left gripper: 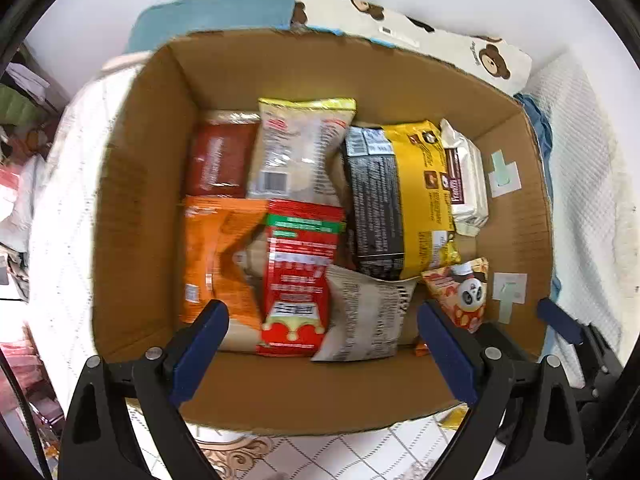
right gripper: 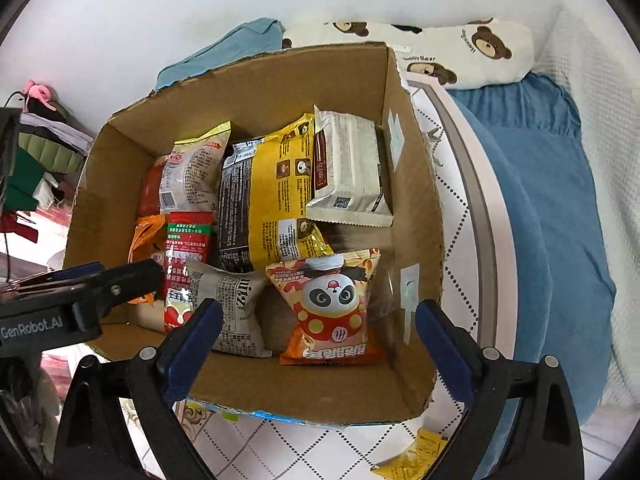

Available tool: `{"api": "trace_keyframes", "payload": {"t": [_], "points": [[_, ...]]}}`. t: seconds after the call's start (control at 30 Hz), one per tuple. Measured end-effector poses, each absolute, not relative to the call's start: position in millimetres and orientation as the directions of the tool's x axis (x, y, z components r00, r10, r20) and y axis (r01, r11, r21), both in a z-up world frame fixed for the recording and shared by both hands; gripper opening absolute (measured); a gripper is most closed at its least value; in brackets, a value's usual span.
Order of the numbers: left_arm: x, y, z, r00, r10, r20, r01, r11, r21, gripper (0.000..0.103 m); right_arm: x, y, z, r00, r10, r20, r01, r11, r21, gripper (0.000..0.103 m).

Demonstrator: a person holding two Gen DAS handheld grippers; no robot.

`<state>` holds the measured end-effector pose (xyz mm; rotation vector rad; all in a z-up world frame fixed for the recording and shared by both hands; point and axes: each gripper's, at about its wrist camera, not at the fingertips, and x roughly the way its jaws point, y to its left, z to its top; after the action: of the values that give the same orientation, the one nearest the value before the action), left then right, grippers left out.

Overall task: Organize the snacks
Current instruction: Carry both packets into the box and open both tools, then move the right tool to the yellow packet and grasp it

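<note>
Snack packets are being gathered in an open cardboard box (right gripper: 256, 92) resting on a quilted bed (right gripper: 452, 216). Both the left claw (left gripper: 322, 344) and right claw (right gripper: 318, 344) are being held released above it, nothing gripped. The panda packet (right gripper: 332, 304), likely light, crinkly and crushable, is best pinched at its sealed edge. A bear-print pillow (right gripper: 480, 52) is lying behind.

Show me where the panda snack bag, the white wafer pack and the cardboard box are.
panda snack bag (right gripper: 334, 300): right wrist view, on the panda face.
white wafer pack (right gripper: 352, 168): right wrist view, on its pale top.
cardboard box (right gripper: 280, 92): right wrist view, on the far inner wall.
</note>
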<state>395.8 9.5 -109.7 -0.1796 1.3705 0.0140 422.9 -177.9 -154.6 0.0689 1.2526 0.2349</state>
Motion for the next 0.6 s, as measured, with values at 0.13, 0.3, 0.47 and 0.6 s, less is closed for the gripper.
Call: {"api": "trace_keyframes", "payload": {"t": [0.13,0.3,0.47,0.6], "points": [[379,15,-99,0.258,-0.049,-0.965,-0.116,0.99,-0.082,0.097,416,-176,-147,0.323,0.199,-0.925,-0.154,0.976,0.157,0.099],[358,21,-83,0.328,-0.016,-0.944,-0.124,0.99,-0.06,0.097,401,-179,-132,0.379,0.205,-0.903,-0.155,0.975,0.157,0.099],[333,25,-61,0.411,0.023,-0.911,-0.135,0.99,-0.036,0.097,382,-182,-110,0.44,0.217,-0.871,-0.164,0.974,0.159,0.099],[313,25,-44,0.466,0.037,-0.884,-0.132,0.991,-0.029,0.097,365,-182,-94,0.471,0.224,-0.853,-0.179,0.971,0.157,0.099]]}}
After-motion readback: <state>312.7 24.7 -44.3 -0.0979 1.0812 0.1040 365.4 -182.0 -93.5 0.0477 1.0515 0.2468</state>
